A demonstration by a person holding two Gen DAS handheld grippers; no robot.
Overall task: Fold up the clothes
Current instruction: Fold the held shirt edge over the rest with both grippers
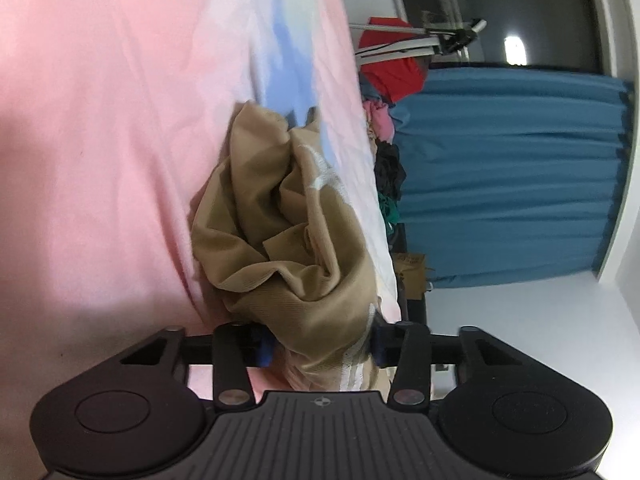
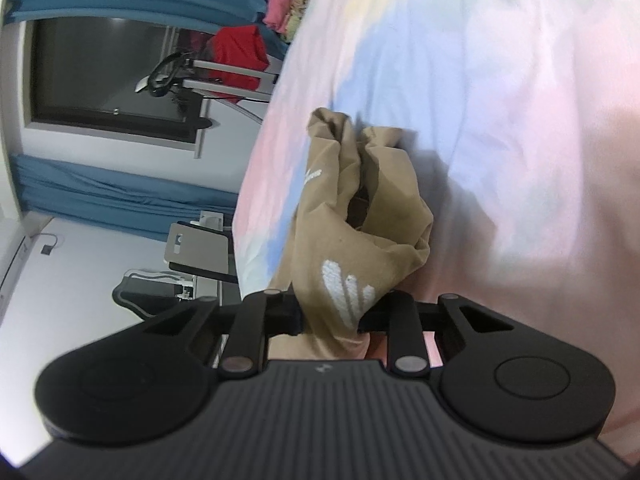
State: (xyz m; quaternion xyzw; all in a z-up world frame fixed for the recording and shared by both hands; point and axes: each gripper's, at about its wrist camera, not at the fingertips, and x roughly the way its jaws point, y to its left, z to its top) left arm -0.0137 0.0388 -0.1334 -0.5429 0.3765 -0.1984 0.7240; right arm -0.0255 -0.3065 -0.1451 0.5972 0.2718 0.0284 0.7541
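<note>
A tan garment (image 1: 288, 232) with white printed marks hangs crumpled over a pink and pastel bedsheet (image 1: 120, 120). My left gripper (image 1: 322, 346) is shut on one part of it, the cloth bunched between the jaws. In the right wrist view the same tan garment (image 2: 360, 216) hangs bunched, with a white striped logo near the jaws. My right gripper (image 2: 330, 316) is shut on it. The fingertips are hidden by cloth in both views.
The bedsheet (image 2: 500, 120) fills most of both views. Beyond the bed edge are a blue curtain (image 1: 508, 176), a pile of coloured clothes (image 1: 384, 120), a red garment (image 1: 394, 64) on a metal rack, a dark window (image 2: 108, 76) and a black chair (image 2: 148, 292).
</note>
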